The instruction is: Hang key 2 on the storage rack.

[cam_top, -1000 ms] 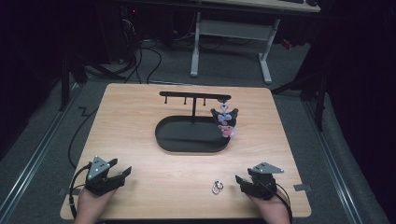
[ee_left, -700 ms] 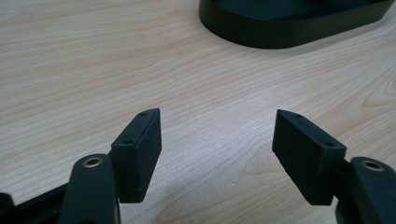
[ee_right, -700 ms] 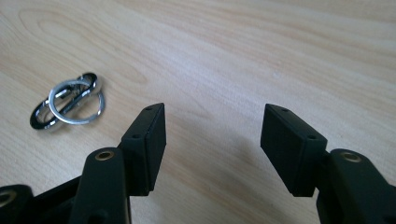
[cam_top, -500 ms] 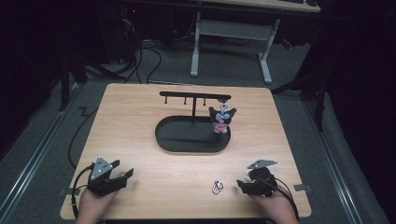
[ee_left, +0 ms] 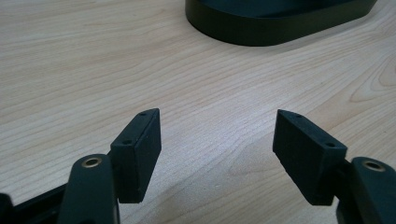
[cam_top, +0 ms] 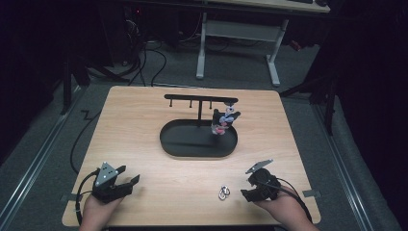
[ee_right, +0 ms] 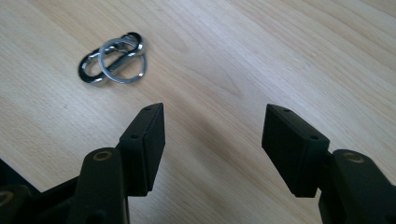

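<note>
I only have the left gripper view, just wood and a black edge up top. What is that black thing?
Observer: It's the oval base of a black stand with a hook bar; a small toy figure hangs from it.
Operator: Anything loose on the table?
Observer: A metal key ring clip, lying ahead and left of the right gripper.
Operator: Is that gripper holding it?
Observer: No, its jaws stand open over bare wood.

We see bare counter [cam_top: 144, 144] ahead of both tongs; only the stand [cam_top: 198, 139] and key rings [cam_top: 223, 193] obstruct.
</note>
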Demonstrator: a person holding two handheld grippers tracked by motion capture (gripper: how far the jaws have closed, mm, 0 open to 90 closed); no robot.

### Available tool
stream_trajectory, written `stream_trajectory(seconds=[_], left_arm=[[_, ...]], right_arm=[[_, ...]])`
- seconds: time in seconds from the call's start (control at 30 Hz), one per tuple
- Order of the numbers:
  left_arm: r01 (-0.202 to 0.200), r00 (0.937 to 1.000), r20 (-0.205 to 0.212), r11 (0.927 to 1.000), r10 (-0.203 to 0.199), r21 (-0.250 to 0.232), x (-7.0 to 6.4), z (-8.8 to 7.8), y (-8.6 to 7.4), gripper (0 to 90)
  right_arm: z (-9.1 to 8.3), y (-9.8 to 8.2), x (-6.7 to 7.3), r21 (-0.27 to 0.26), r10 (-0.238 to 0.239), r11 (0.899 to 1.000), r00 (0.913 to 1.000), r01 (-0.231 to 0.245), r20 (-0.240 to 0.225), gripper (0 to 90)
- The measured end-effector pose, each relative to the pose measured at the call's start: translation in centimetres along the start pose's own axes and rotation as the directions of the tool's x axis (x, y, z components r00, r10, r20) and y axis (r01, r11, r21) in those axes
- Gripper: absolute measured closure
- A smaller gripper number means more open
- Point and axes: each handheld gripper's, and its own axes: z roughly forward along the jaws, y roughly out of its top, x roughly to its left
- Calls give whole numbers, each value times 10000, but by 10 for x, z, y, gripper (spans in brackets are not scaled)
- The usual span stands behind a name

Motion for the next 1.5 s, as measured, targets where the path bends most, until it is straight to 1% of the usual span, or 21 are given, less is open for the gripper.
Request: stream_trajectory(seconds=[0.03, 0.17, 0.3, 0.37, 0.4, 0.53, 0.6, 0.67, 0.7, 0.8, 0.83, 0.9, 0.97, 1.13, 1.17, 1.27, 1.3, 1.33, 1.37, 1.43, 1.5], left_arm=[[-71, 10000, -5, 10000, 71, 29, 0, -1, 0, 331], [-131, 9999, -23, 9999, 131, -62, 0, -4, 1, 331], [-38, 10000, -5, 10000, 38, -55, 1, -3, 1, 331], [-37, 10000, -1, 10000, 37, -50, 1, -3, 1, 331], [-42, 10000, 9, 10000, 42, -60, 1, -3, 1, 331], [-158, 9999, 0, 9998, 158, -89, 0, -4, 1, 331], [-103, 9999, 16, 9999, 104, -87, 1, -4, 1, 331], [-109, 9999, 14, 9999, 109, -75, 1, -4, 1, 331], [-98, 10000, 0, 9999, 98, -89, 2, -4, 1, 331], [-14, 10000, 24, 9999, 15, -125, 3, -4, 1, 331], [-22, 10000, 18, 9999, 23, -130, 3, -4, 1, 331], [-79, 10000, 37, 9999, 79, -122, 3, -4, 1, 331], [-116, 9999, 31, 9998, 117, -153, 2, -5, 2, 331], [-78, 9999, 77, 9998, 80, -182, 3, -5, 2, 332], [-110, 9999, 82, 9998, 111, -150, 3, -5, 2, 331], [-122, 9999, 88, 9998, 123, -154, 3, -5, 2, 331], [-130, 9999, 77, 9998, 131, -162, 2, -5, 2, 331], [-135, 9999, 79, 9998, 137, -157, 2, -5, 2, 331], [-118, 9999, 82, 9998, 119, -157, 2, -4, 2, 331], [-114, 9999, 103, 9998, 116, -156, 1, -4, 2, 331], [-106, 9999, 119, 9998, 108, -170, 1, -4, 2, 331]], right_arm=[[1, 2, 1, -25, -223, 9997, 9997, 223, -71, 407], [5, 7, 8, 98, -450, 9989, 9988, 452, -188, 412], [12, 14, 23, 390, -925, 9948, 9950, 940, -376, 409], [13, 16, 26, 462, -952, 9942, 9945, 971, -426, 409], [15, 18, 29, 473, -1100, 9926, 9929, 1122, -458, 408], [22, 25, 38, 586, -1284, 9895, 9897, 1321, -636, 410], [27, 29, 43, 702, -1443, 9864, 9873, 1489, -666, 416], [28, 31, 44, 711, -1441, 9863, 9870, 1491, -712, 422], [31, 34, 46, 788, -1536, 9840, 9851, 1596, -770, 459], [32, 37, 46, 886, -1654, 9811, 9833, 1719, -759, 484], [33, 40, 47, 985, -1542, 9819, 9846, 1619, -819, 528], [34, 41, 47, 1004, -1603, 9806, 9835, 1683, -835, 544], [34, 44, 49, 1188, -1702, 9765, 9815, 1800, -882, 604], [33, 44, 51, 1123, -1757, 9764, 9810, 1844, -826, 669], [32, 43, 50, 1119, -1761, 9766, 9817, 1835, -728, 696], [31, 43, 49, 1073, -1822, 9762, 9812, 1882, -636, 721], [30, 44, 49, 1027, -1861, 9761, 9808, 1913, -584, 762], [30, 44, 49, 1027, -1861, 9761, 9808, 1913, -584, 762], [28, 45, 49, 867, -1936, 9765, 9797, 1975, -513, 803], [27, 46, 49, 840, -1907, 9773, 9803, 1945, -514, 815], [26, 46, 48, 747, -1927, 9778, 9802, 1957, -461, 853]])
